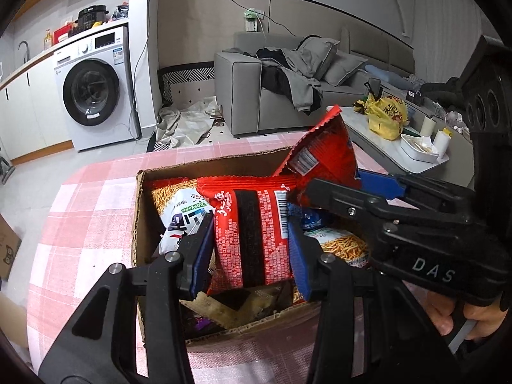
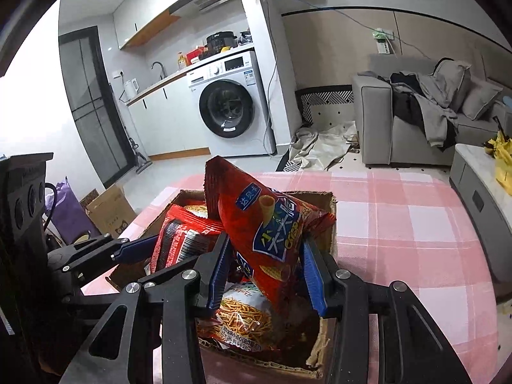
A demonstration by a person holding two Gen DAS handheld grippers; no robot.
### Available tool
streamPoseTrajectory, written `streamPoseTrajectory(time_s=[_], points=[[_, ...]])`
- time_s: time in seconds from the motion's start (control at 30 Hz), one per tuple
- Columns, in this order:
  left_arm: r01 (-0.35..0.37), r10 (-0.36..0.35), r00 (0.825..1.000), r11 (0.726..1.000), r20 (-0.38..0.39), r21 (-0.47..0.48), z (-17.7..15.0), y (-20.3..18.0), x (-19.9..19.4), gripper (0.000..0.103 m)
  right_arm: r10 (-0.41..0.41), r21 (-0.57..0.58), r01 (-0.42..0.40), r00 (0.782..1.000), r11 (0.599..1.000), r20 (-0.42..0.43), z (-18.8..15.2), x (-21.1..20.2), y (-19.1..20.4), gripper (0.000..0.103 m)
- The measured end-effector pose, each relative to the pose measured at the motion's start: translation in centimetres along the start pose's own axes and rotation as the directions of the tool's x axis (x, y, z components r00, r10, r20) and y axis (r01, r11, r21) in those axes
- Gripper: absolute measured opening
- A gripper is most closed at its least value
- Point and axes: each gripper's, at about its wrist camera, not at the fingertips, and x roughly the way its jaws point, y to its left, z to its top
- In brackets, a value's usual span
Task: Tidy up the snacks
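Table (image 2: 400, 211) with pink check cloth carries the cardboard box (image 1: 138, 211); the box sits near the table's edge on the kitchen side, so a hard push could slide it that way.

Box is already crowded with snack bags. Risk: new bags won't seat flat, they ride up on the pile and tip over the wall.

Right tongs (image 2: 265, 268) are clamped on the cone-snack bag (image 2: 272, 224), which stands tilted over the box, top corner above the rim. It's puffy; a squeeze this tight could pop it or crush the contents. If let go here, I judge it may topple toward the far wall instead of lying down.

Left tongs (image 1: 252, 246) are clenched on the red bag with a black stripe (image 1: 252, 220), held over the box's middle, just above the fry-stick bags (image 1: 179, 204).

Both tongs work close together in one box: finger collision or one bag snagging the other is the main hazard. Stagger the drops.
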Motion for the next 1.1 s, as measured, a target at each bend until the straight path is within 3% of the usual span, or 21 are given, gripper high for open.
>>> streamPoseTrajectory(time_s=[0.47, 0.57, 0.63, 0.73, 0.8, 0.87, 1.0, 1.1], points=[[-0.016, 0.016, 1.000, 1.000, 0.005, -0.001, -0.4, 1.0, 1.6, 0.041, -0.001, -0.019, 0.001, 1.000, 1.000, -0.019, -0.6, 0.7, -0.6, 0.043], [-0.002, 0.002, 1.000, 1.000, 0.002, -0.006, -0.4, 1.2, 1.1, 0.048, 0.010, -0.009, -0.010, 1.000, 1.000, -0.009, -0.6, 0.1, -0.9, 0.044], [0.007, -0.006, 1.000, 1.000, 0.004, -0.017, -0.4, 1.4, 0.6, 0.060, 0.013, -0.013, -0.013, 1.000, 1.000, -0.003, -0.6, -0.5, -0.9, 0.046], [-0.011, 0.011, 1.000, 1.000, 0.023, -0.021, -0.5, 1.4, -0.6, 0.080, 0.012, -0.022, -0.012, 1.000, 1.000, 0.015, -0.6, -1.6, -0.8, 0.055], [-0.003, 0.003, 0.999, 1.000, 0.042, -0.012, -0.6, 1.4, -1.4, 0.082, 0.007, -0.016, -0.007, 1.000, 1.000, 0.030, -0.7, -2.4, -0.9, 0.067], [-0.011, 0.012, 0.999, 1.000, 0.049, -0.012, -0.7, 1.3, -2.3, 0.085, 0.000, -0.011, 0.001, 0.998, 1.000, 0.056, -0.9, -3.5, -0.9, 0.086], [-0.025, 0.026, 0.996, 1.000, 0.086, -0.018, -1.3, 1.2, -4.8, 0.103, -0.004, -0.004, 0.005, 0.997, 1.000, 0.081, -1.3, -5.3, -0.9, 0.101], [-0.022, 0.025, 0.993, 0.999, 0.111, -0.029, -1.7, 1.1, -6.7, 0.103, 0.003, 0.007, -0.004, 0.995, 1.000, 0.100, -1.7, -6.6, -0.9, 0.102]])
